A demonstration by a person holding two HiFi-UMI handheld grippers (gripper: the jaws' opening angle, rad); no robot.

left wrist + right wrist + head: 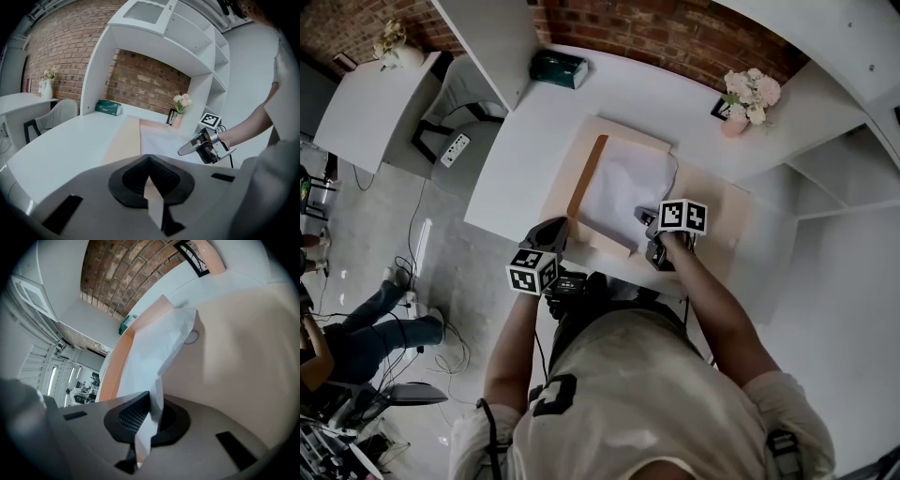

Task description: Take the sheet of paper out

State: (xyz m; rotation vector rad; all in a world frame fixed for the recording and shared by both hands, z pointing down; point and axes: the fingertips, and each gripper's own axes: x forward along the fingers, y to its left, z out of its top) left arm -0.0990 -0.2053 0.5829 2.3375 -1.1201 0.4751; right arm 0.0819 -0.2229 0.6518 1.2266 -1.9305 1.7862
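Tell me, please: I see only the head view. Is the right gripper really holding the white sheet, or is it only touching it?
Observer: It is holding it. The right gripper view shows the right gripper shut on the white sheet, with the sheet's near corner pinched between the jaws.
Operator: And the left gripper, is it empty?
Observer: No. In the left gripper view, the left gripper is shut on a thin beige edge of the folder.
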